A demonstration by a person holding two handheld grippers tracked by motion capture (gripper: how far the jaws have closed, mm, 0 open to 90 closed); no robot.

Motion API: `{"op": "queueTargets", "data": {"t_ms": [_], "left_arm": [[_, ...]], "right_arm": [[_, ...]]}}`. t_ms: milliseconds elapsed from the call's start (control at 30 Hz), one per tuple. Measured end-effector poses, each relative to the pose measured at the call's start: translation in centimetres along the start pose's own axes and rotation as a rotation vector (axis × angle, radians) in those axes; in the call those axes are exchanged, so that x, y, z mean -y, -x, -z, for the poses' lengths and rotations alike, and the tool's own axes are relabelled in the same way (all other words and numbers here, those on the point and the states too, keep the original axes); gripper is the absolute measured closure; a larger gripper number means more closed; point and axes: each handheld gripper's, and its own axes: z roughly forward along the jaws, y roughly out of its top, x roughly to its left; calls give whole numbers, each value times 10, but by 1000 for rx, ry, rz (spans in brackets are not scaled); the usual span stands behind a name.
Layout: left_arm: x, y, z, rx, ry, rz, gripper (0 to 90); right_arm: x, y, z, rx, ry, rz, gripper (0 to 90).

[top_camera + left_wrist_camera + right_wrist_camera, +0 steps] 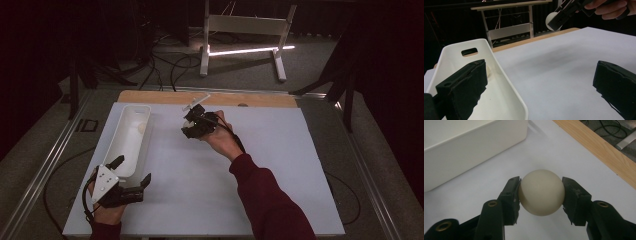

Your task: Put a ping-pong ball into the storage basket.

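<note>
High view: white table (200, 190), wooden far edge (150, 96), dark cable-strewn floor (240, 75).

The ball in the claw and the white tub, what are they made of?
The ball looks like smooth, hard plastic, cream and matt, with no seam showing; it could be some other hard stuff. The white tub looks like moulded plastic: thin walls, rounded rim, a cut-out handle slot and a soft sheen.

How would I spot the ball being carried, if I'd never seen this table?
Start at the white table, then find the white tray on its left. Right of the tray, the right tool grips the ball: cream, smooth, held above the table, while another ball lies inside the tray.
</note>
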Motion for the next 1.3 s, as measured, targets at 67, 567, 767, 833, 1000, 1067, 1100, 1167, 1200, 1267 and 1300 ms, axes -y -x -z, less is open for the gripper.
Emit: {"op": "queueTargets", "data": {"t_ms": [67,567,767,833,1000,1067,1100,1167,1200,1267,1300], "left_arm": [[0,0,0,0,1,0,2],[0,0,0,0,-2,-2,2],[0,0,0,1,-1,-1,2],[0,0,0,1,-1,-1,2],[0,1,0,2,0,0,2],[0,1,0,2,1,-1,2],[0,1,0,2,2,2,2],[0,1,0,2,2,2,2],[0,1,0,2,2,2,2],[0,1,0,3,2,2,2],[0,1,0,3,0,1,2]], "right_arm": [[-1,-1,1,0,0,2,503],[-8,-5,6,-7,22,11,504],[-10,-8,7,-10,25,19,503],[-11,-8,7,-13,28,19,504],[-14,-11,9,-17,37,27,503],[-14,-11,9,-17,39,27,503],[-15,-12,10,-19,38,31,503],[-16,-12,10,-17,41,29,503],[-17,-13,11,-18,41,31,504],[-17,-14,11,-17,42,33,503],[-17,-14,11,-17,42,33,503]]}}
